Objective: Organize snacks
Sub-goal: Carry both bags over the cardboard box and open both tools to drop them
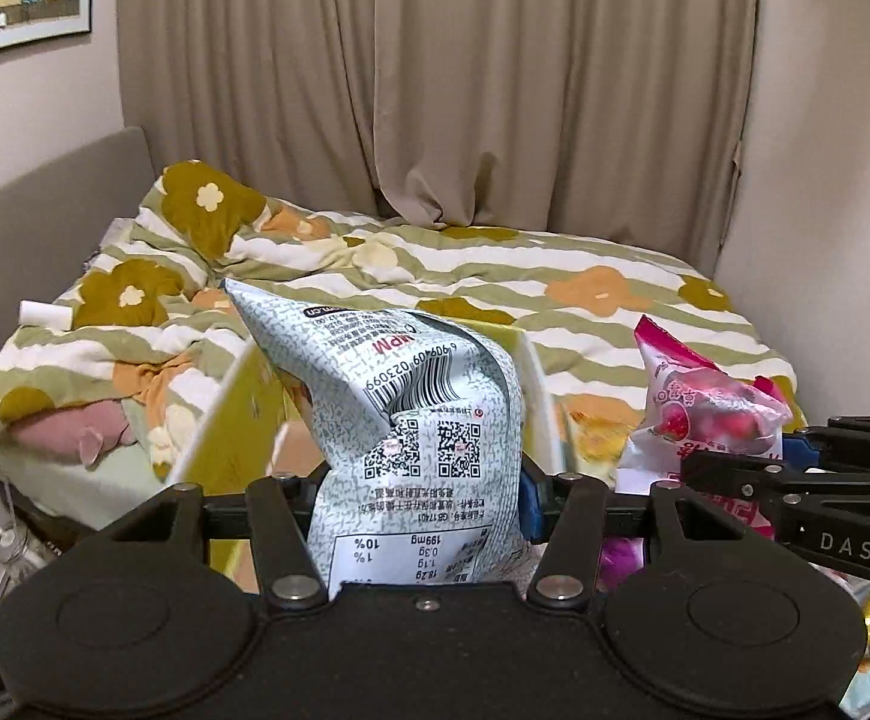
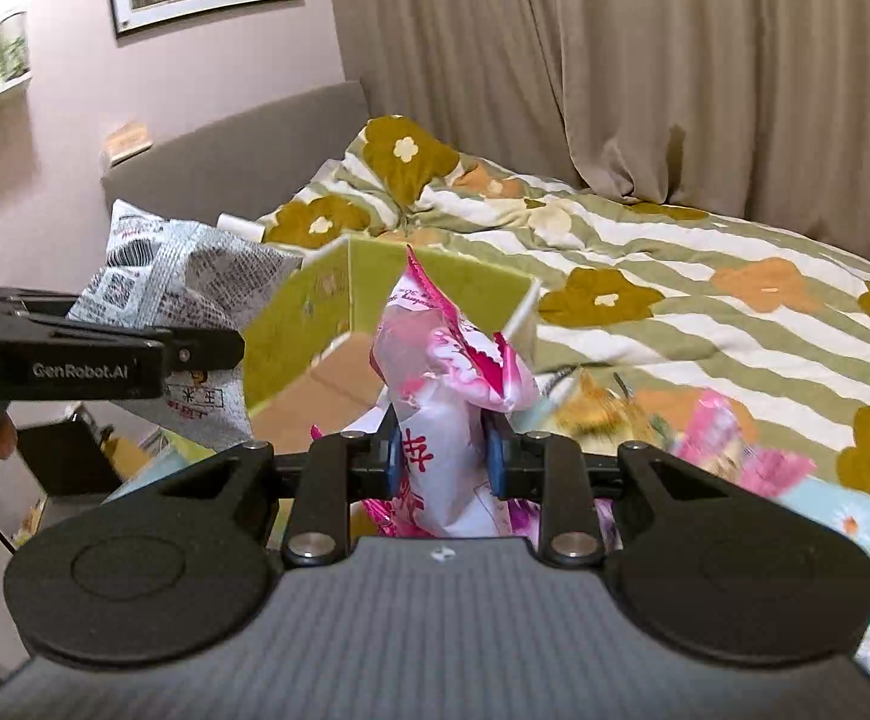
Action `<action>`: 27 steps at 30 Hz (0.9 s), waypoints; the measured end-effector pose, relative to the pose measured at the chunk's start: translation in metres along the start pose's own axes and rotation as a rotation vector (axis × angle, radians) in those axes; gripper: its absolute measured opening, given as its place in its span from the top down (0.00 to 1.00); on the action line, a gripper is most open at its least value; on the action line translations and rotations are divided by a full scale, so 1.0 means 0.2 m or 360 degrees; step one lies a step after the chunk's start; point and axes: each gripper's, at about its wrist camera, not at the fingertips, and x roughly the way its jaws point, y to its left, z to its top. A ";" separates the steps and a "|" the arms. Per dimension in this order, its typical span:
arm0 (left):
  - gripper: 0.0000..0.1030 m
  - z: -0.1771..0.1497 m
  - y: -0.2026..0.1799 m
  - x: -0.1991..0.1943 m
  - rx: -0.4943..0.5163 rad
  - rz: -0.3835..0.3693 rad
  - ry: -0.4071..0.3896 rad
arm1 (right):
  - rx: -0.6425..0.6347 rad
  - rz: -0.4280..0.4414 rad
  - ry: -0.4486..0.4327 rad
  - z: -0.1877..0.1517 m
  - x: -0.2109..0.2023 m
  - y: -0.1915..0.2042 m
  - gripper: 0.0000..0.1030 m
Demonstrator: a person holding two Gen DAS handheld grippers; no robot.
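Left wrist: left gripper (image 1: 417,504) jaws clamped on silver snack bag (image 1: 399,396), held over open yellow-green box (image 1: 237,420) in front of floral bed (image 1: 555,300). Right gripper (image 1: 795,480) crowded in at right with pink snack bag (image 1: 705,402).

Right wrist: right gripper (image 2: 442,462) jaws clamped on pink bag, box just behind. Loose snack packets (image 2: 729,438) lay at right.

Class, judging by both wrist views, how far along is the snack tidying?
Done: nothing visibly packed; the box shows bare cardboard. In hand: left gripper clamps the grey bag, right gripper the pink bag. Left: both bags, plus loose packets on the bed.
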 end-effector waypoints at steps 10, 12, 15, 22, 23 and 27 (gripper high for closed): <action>0.43 0.20 0.30 0.58 0.0106 -0.0208 0.0232 | 0.0230 -0.0177 0.0140 0.27 0.56 0.13 0.60; 0.43 0.21 0.32 0.70 0.0141 -0.0260 0.0297 | 0.0272 -0.0224 0.0169 0.29 0.65 0.14 0.60; 0.42 0.20 0.34 0.87 0.0185 -0.0309 0.0375 | 0.0322 -0.0317 0.0203 0.31 0.76 0.15 0.60; 0.04 0.18 0.42 0.95 0.0160 -0.0341 0.0357 | 0.0388 -0.0418 0.0285 0.31 0.92 0.14 0.60; 0.04 0.19 0.43 0.94 0.0163 -0.0335 0.0352 | 0.0374 -0.0422 0.0291 0.31 0.92 0.15 0.60; 0.04 0.19 0.47 0.84 0.0185 -0.0251 0.0312 | 0.0344 -0.0423 0.0304 0.30 0.95 0.17 0.60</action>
